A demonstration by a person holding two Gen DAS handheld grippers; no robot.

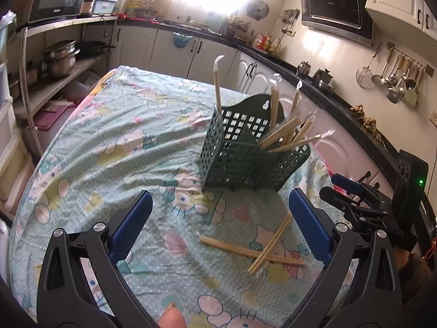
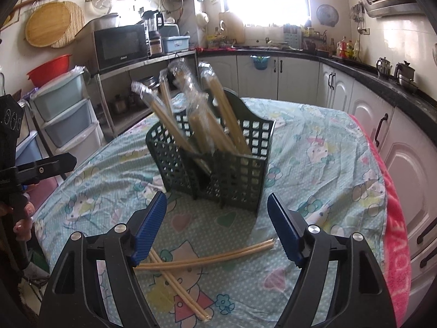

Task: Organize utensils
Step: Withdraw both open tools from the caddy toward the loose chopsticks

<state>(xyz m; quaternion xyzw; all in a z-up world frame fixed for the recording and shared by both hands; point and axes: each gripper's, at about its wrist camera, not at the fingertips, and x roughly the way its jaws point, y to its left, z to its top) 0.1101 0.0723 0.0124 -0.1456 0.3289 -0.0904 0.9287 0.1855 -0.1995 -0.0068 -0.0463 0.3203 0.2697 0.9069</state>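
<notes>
With two wrapped chopstick pairs [image 2: 191, 262] lying crossed on the desk [image 2: 314, 169] near the green holder [image 2: 235, 175], both grippers stand wide open and empty. Lower the right gripper [image 2: 217, 232] over the upper pair, fingers [image 2: 148, 229] straddling its middle, and close gently

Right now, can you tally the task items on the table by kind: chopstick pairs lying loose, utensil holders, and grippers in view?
Wrapped chopstick pairs lying loose on the tablecloth: 2 (one, other)
Green utensil holder: 1
Hand-held gripper: 2 (left hand-held gripper, right hand-held gripper), both open
Total: 5
</notes>
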